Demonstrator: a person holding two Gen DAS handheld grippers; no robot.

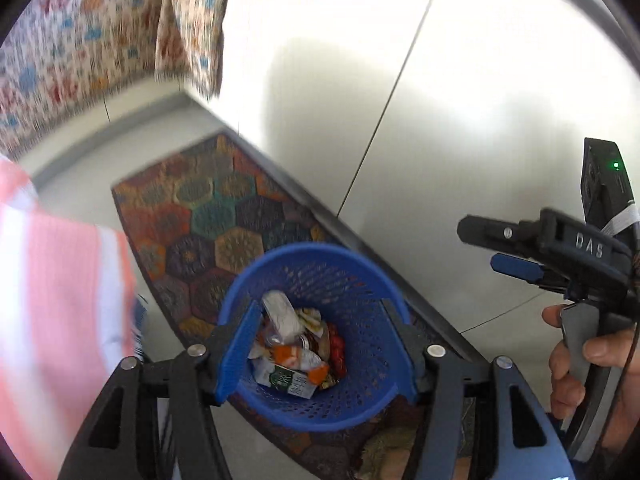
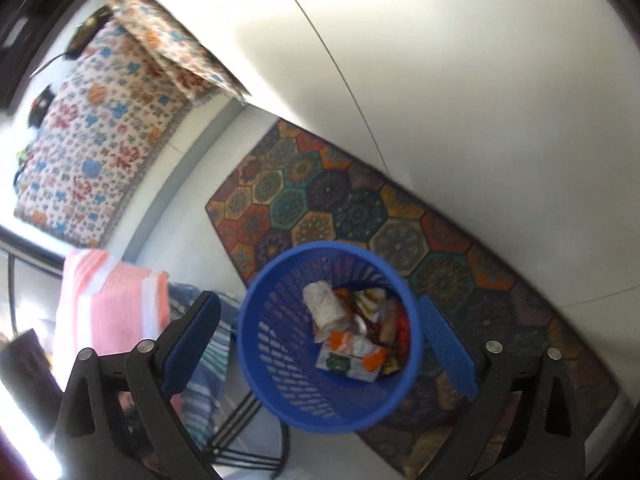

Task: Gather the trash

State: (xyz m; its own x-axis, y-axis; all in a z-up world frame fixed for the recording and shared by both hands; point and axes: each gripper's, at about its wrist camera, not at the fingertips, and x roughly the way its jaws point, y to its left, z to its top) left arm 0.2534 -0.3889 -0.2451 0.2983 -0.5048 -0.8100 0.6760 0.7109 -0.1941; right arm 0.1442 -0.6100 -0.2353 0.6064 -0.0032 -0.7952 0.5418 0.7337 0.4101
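1. Left gripper (image 1: pixel 320 344) and right gripper (image 2: pixel 316 344) both have jaws apart, empty.
2. Both tilt down over the blue basket (image 2: pixel 280 364) of trash (image 2: pixel 352 336).
3. Basket stands on a patterned rug (image 2: pixel 360 208); pink towel (image 2: pixel 116 304) hangs left.

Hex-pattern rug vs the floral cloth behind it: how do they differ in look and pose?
The hex-pattern rug is dark, with large multicoloured hexagon medallions; the floral cloth is pale, with small red, blue and orange motifs. The rug lies flat on the white tile floor; the cloth has one part folded up. The blue bin of trash overlaps the rug in both views; nothing blue overlaps the cloth. Both are patterned textiles.
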